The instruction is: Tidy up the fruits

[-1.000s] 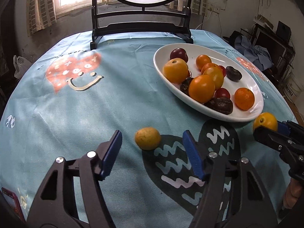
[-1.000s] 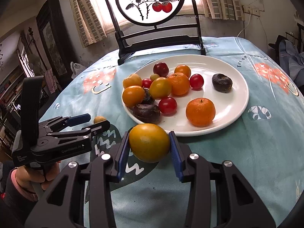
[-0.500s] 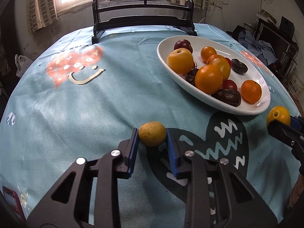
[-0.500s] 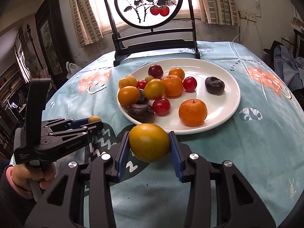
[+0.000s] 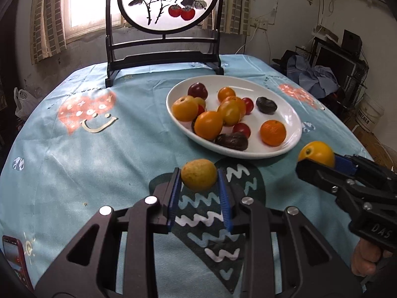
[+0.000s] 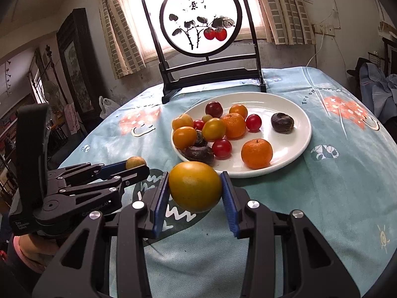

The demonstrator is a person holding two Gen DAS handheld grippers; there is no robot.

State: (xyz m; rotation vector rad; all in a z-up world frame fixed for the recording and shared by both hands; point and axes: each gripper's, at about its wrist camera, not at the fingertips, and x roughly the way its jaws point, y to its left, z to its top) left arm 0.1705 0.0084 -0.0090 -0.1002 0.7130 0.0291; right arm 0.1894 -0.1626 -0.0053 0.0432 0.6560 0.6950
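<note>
My left gripper [image 5: 198,181] is shut on a small dull-yellow fruit [image 5: 199,174] and holds it above the blue tablecloth, short of the white plate [image 5: 292,119]. It also shows in the right wrist view [image 6: 135,162]. My right gripper [image 6: 194,191] is shut on a larger yellow-orange fruit [image 6: 195,186], just in front of the plate's [image 6: 301,134] near rim. That fruit shows in the left wrist view [image 5: 317,153] too. The plate holds several oranges, red tomatoes and dark plums.
A black wooden stand with a round painted screen [image 5: 165,2] stands at the table's far side behind the plate. A red phone [image 5: 13,255] lies at the near left edge. The tablecloth [image 5: 74,161] covers a round table.
My left gripper closed on the small yellow fruit and lifted it off the cloth, tilting the view upward. My right gripper kept its hold on the larger fruit and rose slightly.
</note>
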